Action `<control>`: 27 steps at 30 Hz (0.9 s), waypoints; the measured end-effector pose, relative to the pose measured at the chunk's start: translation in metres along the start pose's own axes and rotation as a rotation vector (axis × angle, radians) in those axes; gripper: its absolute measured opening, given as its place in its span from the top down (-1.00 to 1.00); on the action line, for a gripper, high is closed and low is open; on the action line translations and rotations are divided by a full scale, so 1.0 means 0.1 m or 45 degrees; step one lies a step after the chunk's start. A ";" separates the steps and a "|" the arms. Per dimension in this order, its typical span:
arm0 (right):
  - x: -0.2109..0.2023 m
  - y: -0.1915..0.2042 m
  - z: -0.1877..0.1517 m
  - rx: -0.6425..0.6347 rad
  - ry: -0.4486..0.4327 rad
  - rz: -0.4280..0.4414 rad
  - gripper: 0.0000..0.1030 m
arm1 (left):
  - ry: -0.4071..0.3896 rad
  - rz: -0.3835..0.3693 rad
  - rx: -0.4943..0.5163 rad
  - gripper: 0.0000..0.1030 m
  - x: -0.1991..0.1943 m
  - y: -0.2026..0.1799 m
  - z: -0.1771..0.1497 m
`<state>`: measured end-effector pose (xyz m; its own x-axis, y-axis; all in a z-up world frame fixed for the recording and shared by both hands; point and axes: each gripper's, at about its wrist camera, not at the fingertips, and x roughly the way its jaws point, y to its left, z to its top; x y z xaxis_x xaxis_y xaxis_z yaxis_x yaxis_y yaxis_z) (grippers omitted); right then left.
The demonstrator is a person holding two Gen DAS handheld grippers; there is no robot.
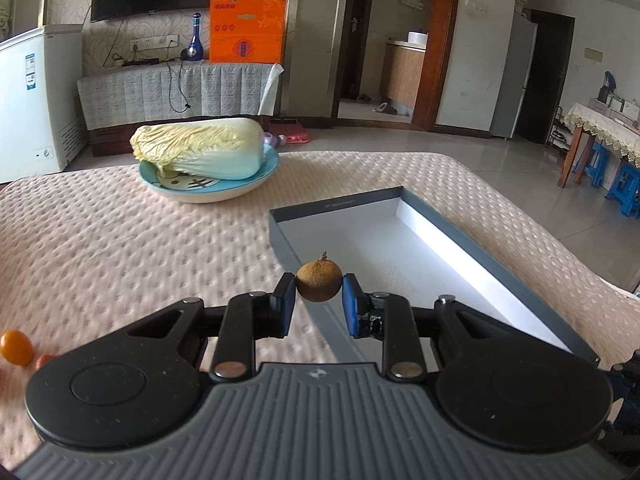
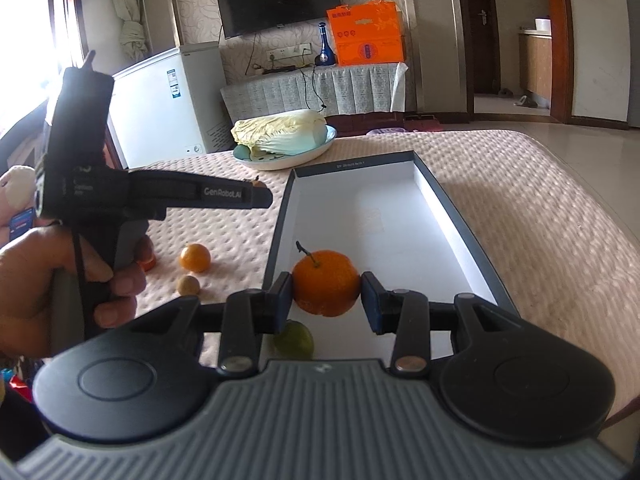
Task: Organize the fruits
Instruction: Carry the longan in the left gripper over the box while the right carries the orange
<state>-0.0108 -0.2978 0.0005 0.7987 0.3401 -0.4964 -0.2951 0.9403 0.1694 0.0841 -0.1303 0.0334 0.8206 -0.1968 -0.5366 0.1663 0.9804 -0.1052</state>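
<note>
My left gripper [image 1: 319,294] is shut on a small brown longan [image 1: 319,282], held above the left rim of a grey box with a white inside [image 1: 420,256]. My right gripper [image 2: 326,292] is shut on an orange tangerine [image 2: 326,282], held over the near end of the same box [image 2: 380,216]. The left gripper also shows in the right wrist view [image 2: 260,192], held in a hand at the box's left. On the cloth lie a small orange fruit [image 2: 195,257], a brown longan [image 2: 188,285] and a green fruit [image 2: 294,340].
A blue plate [image 1: 256,178] with a napa cabbage [image 1: 200,148] stands at the far side of the padded pink tablecloth [image 1: 120,240]. An orange fruit [image 1: 16,347] lies at the left edge. A white freezer [image 2: 168,100] stands beyond the table.
</note>
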 end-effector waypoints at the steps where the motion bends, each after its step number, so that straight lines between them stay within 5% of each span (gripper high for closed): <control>1: 0.00 0.00 0.00 0.001 0.002 -0.003 0.21 | -0.002 -0.006 0.000 0.43 0.01 -0.02 0.01; 27: 0.00 -0.14 -0.01 0.028 0.016 -0.024 0.21 | 0.054 -0.112 0.036 0.43 0.47 -0.46 0.11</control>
<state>-0.0078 -0.3108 -0.0025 0.7973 0.3220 -0.5106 -0.2683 0.9467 0.1781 0.1206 -0.1842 0.0220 0.7782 -0.2808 -0.5617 0.2524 0.9589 -0.1296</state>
